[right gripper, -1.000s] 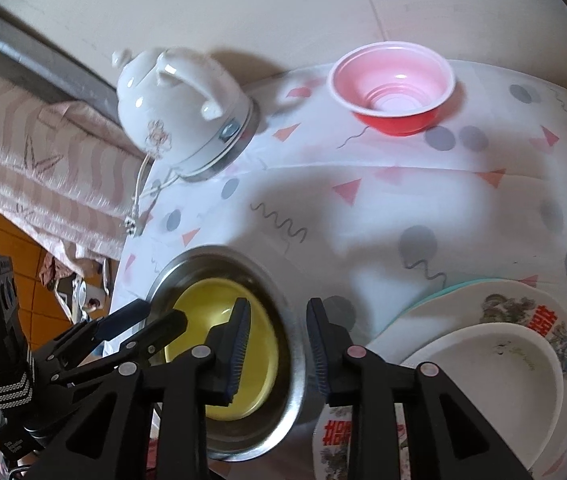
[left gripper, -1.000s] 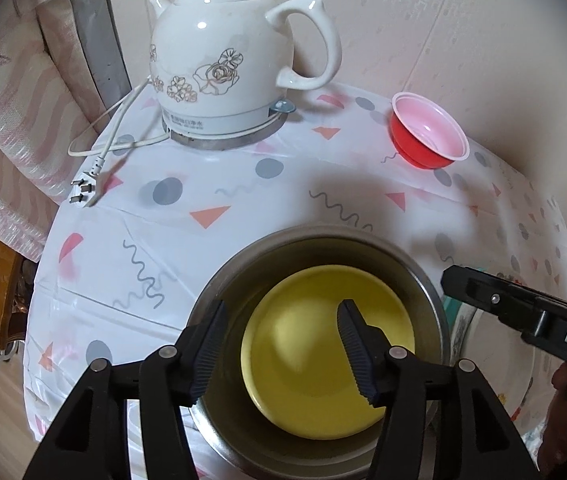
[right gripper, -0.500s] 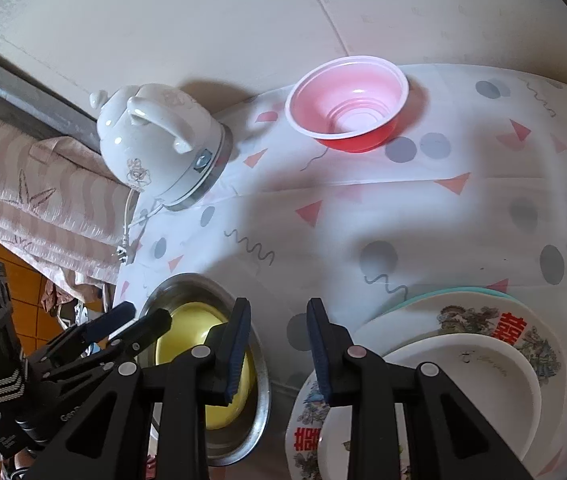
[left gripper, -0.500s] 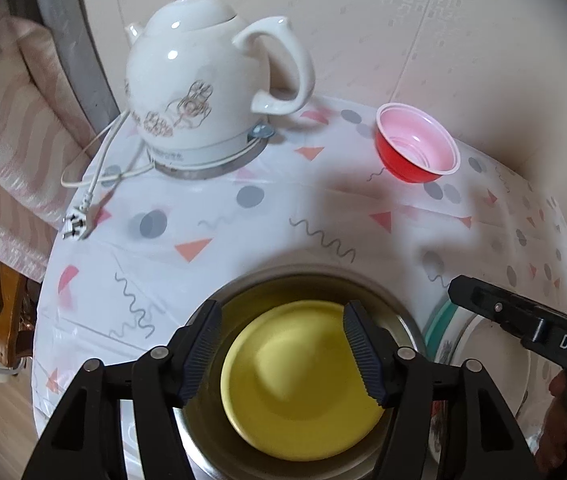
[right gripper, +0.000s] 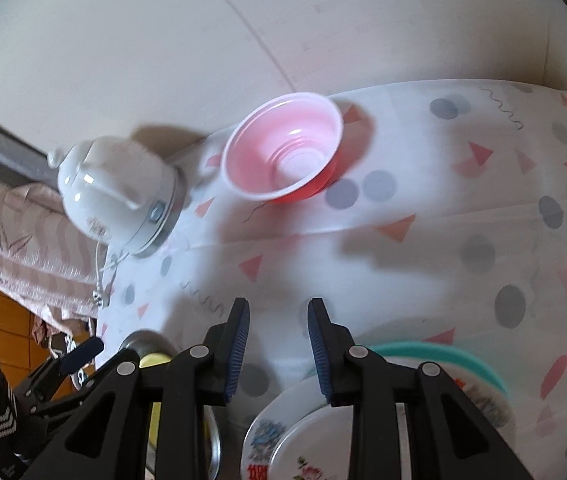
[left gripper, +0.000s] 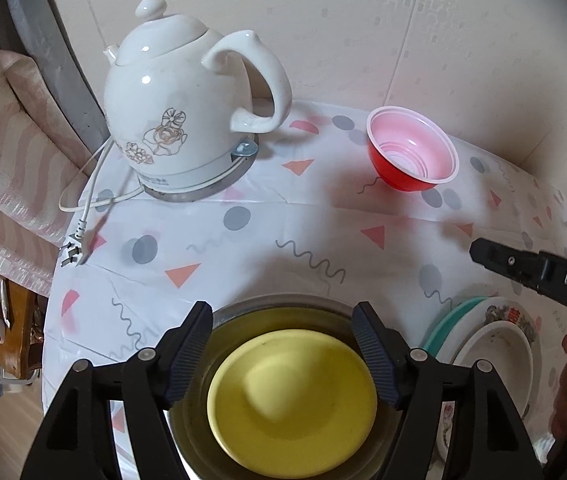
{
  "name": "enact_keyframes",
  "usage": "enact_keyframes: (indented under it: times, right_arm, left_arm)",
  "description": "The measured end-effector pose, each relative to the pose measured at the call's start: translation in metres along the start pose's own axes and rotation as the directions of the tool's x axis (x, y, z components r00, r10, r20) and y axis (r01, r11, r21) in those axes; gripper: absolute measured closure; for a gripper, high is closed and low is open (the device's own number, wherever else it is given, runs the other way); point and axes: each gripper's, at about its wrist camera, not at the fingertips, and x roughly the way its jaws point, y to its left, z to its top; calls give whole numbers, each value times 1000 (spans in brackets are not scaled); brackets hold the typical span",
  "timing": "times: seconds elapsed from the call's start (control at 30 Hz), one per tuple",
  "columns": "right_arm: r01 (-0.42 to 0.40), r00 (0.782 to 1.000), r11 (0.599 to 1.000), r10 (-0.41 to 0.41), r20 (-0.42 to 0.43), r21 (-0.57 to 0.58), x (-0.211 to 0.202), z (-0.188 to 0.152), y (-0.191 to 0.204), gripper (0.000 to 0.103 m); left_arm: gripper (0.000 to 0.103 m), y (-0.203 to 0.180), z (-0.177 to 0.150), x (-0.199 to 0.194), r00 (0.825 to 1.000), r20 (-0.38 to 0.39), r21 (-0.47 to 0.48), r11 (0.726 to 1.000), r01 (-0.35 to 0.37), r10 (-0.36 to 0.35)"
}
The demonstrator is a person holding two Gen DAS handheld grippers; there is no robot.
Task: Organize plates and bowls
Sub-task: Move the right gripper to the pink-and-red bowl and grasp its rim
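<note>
The left gripper [left gripper: 283,352] is hovering over the steel bowl [left gripper: 243,310], its jaws standing well apart and having just been opening, with nothing pressed between them; the yellow plate [left gripper: 291,400] is lying flat inside that bowl, seen below the gap but not touched. The right gripper [right gripper: 277,344] is hanging above bare cloth [right gripper: 423,264] with its jaws only narrowly apart and empty, the plate stack [right gripper: 479,396] sitting just beside it at its lower right: a white dish on a patterned plate on a teal one. Further off, the red bowl [right gripper: 283,152] is standing upright and alone near the wall, with the kettle [left gripper: 179,108] on its base to the left and its cord [left gripper: 83,216] trailing to the table edge. The red bowl is looking like thin plastic, so probably light, springy and apt to skid or tip; pinching its rim with one finger inside and one outside seems best. The yellow plate is likely stiff and slick, sitting low in the steel bowl, so an edge grip is going to be awkward
</note>
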Motion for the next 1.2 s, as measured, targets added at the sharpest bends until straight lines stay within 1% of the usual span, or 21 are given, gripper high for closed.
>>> enact_keyframes:
  times: [0.27,0.4,0.5,0.6,0.7,0.8,0.97,1.07,1.1,1.2]
  right_arm:
    - [41,999,998,-41,7,39,5,21,-21,72]
    - [36,999,997,-37,13,67,9,29,-30,70]
    - [41,999,995,-43,16,86,12,35,-36,70]
    - [23,999,992,-29,41,122,15,50,-43,70]
    - [9,998,990,-18,63,140,20,68,-44,70]
    - [14,997,989,-24,70,148,27,81,-43,70]
    - [46,998,986,-53,39,161,52,94,-45,70]
    - [34,999,985,-39,23,166,62,94,-49,70]
    - [30,999,986,-35,23,163,64,91,-49,71]
    - [1,1000,989,-5,24,146,69,88,-49,81]
  left_arm:
    - [23,-5,10,3,1000,-8,-12,1000,4,-4]
    - [19,-3,13,3,1000,-12,-40,999,24,-24]
    - [19,-1,15,7,999,-22,-51,998,24,-25]
    - [19,-1,17,10,1000,-26,-51,999,13,-15]
    - [19,-1,19,11,999,-28,-58,998,23,-24]
    - [19,-1,21,12,999,-27,-60,998,24,-25]
    - [19,-2,27,12,999,-28,-68,997,27,-29]
    - [19,-4,33,12,999,-20,-68,997,27,-28]
    - [19,-5,36,12,999,-16,-69,997,28,-29]
    - [19,-8,43,13,999,-5,-74,997,33,-34]
